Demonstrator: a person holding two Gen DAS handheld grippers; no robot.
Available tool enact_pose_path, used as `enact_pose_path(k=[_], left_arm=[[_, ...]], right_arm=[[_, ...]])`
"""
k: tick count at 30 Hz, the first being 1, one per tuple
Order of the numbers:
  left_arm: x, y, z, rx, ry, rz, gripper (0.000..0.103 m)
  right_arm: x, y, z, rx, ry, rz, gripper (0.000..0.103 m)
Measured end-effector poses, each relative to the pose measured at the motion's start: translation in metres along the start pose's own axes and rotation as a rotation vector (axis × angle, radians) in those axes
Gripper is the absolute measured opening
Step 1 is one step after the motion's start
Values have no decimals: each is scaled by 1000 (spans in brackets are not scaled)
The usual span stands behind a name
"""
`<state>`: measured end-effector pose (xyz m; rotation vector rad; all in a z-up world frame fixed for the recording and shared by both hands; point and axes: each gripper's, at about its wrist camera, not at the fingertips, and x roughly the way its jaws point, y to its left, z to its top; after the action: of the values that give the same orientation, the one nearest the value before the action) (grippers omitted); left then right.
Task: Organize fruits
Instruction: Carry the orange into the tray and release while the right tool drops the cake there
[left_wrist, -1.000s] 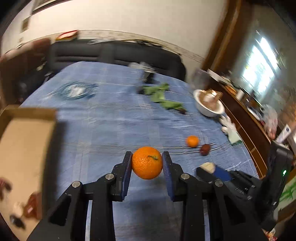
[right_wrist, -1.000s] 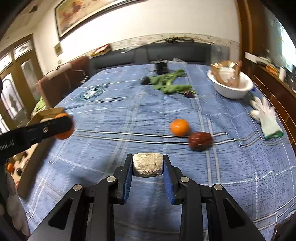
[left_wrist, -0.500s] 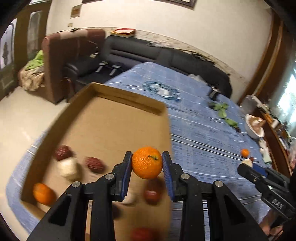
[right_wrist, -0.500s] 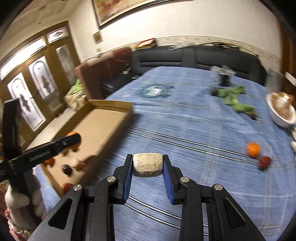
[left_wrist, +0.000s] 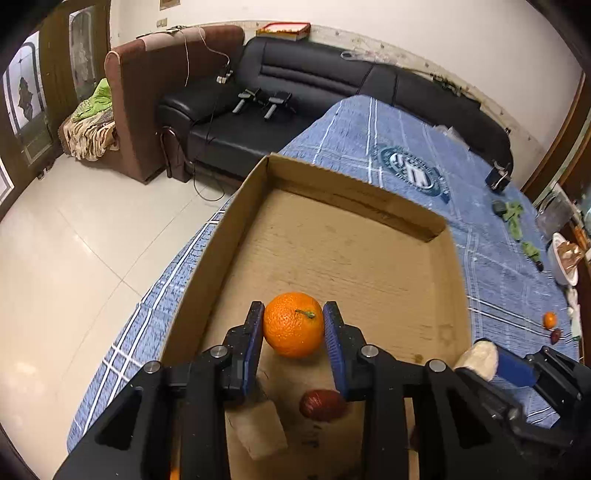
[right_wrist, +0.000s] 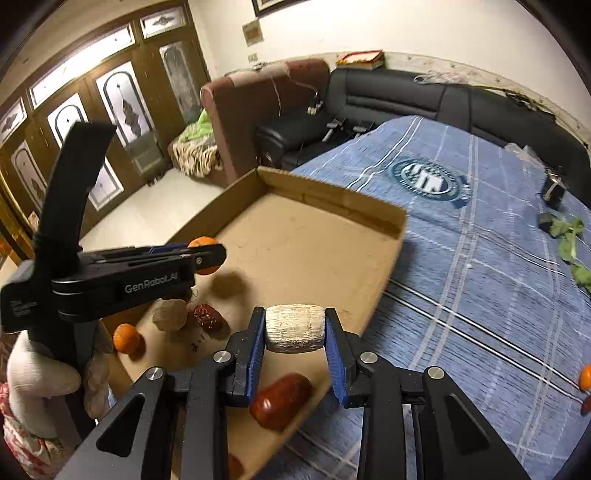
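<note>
My left gripper (left_wrist: 293, 326) is shut on an orange (left_wrist: 293, 325) and holds it above the near part of a shallow cardboard box (left_wrist: 351, 184). My right gripper (right_wrist: 294, 330) is shut on a pale beige ridged fruit piece (right_wrist: 294, 328) over the box's near right edge (right_wrist: 384, 273). The left gripper (right_wrist: 207, 254) with its orange (right_wrist: 202, 243) shows in the right wrist view over the box's left side. In the box lie red dates (right_wrist: 280, 397) (right_wrist: 207, 316), a small orange (right_wrist: 125, 338) and pale pieces (right_wrist: 170, 314).
The box sits at the edge of a table with a blue checked cloth (right_wrist: 480, 258). Far across it lie a small orange (left_wrist: 549, 319), a date (left_wrist: 555, 335), green leaves (left_wrist: 517, 221) and a white bowl (left_wrist: 563, 258). Sofas (left_wrist: 314, 85) and tiled floor (left_wrist: 74, 240) lie beyond.
Both grippers have swung left from the middle of the table to over the cardboard box, each still holding its fruit. The left one now hangs lower inside the box.
</note>
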<state>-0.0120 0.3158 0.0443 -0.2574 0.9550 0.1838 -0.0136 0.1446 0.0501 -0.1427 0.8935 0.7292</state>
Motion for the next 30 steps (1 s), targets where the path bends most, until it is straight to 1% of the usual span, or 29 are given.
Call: enact_pose_path(k=[7, 13, 15, 16, 19, 23, 26, 30], left_arm=[[15, -2, 1, 13, 47, 0, 32], [16, -2, 3, 21, 58, 8, 34], [16, -2, 2, 20, 61, 6, 41], [17, -3, 3, 18, 60, 7, 42], [11, -1, 2, 5, 42, -4, 44], [-7, 0, 0, -12, 2, -4, 49], [-28, -5, -2, -1, -48, 18, 52], [-60, -21, -10, 35, -122, 38, 55]], right_arm=[[29, 9, -1, -36, 55, 3, 34], [40, 12, -3, -47, 65, -6, 35], [44, 10, -3, -34, 74, 5, 35], [46, 8, -4, -22, 84, 12, 35], [47, 6, -3, -7, 84, 26, 36], [36, 8, -2, -7, 62, 35, 36], [20, 9, -3, -8, 28, 31, 36], [-6, 6, -5, 18, -22, 40, 36]])
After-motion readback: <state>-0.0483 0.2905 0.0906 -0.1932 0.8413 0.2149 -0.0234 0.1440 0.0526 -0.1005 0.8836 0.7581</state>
